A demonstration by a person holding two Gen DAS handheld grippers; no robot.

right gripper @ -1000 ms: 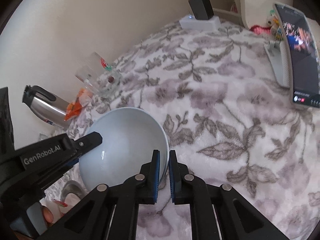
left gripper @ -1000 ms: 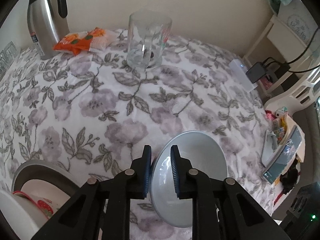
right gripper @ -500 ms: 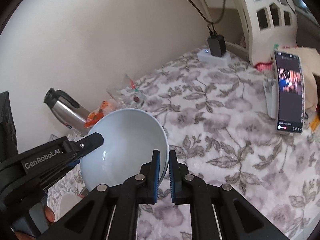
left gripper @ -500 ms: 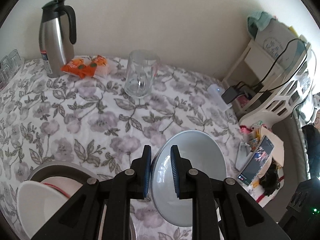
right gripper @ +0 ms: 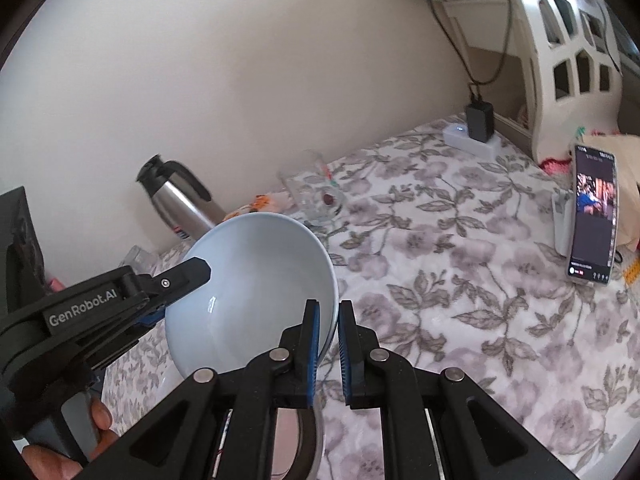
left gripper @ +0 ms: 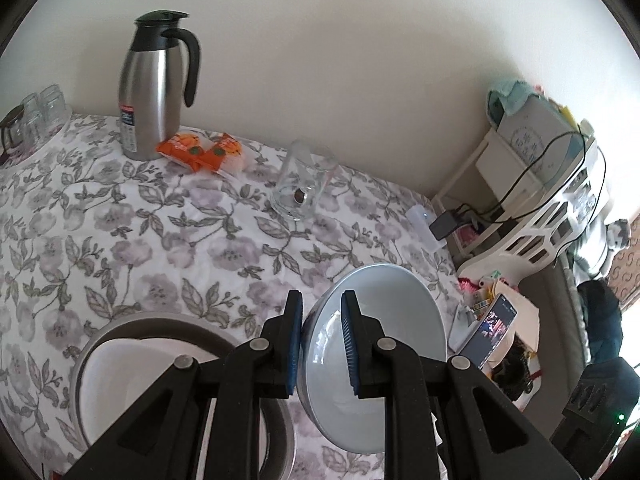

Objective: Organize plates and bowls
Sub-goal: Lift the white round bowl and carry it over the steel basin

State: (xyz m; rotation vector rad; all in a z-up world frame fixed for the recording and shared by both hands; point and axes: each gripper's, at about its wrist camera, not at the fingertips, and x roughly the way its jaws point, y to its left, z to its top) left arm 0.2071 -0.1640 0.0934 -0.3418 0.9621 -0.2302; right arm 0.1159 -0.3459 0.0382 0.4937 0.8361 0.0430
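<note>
The pale blue bowl [left gripper: 376,344] has been raised clear of the flowered worktop [left gripper: 168,224] over the last second, pinched at opposite rims by the nearly closed jaws of the left gripper [left gripper: 320,344] and right gripper [right gripper: 328,348]. It is probably being carried toward the stacked dishes [left gripper: 132,376] at near left.

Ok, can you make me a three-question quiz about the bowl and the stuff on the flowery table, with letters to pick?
1. Where is the steel jug?
A. by the wall
B. inside the bowl
C. on the floor

2. What colour is the bowl?
A. red
B. pale blue
C. black

3. How is the bowl held?
A. by no gripper
B. by one gripper
C. by both grippers

Answers: 1 A, it stands at the table's far edge. 2 B, its inside is pale blue. 3 C, the left gripper and right gripper each pinch its rim.
</note>
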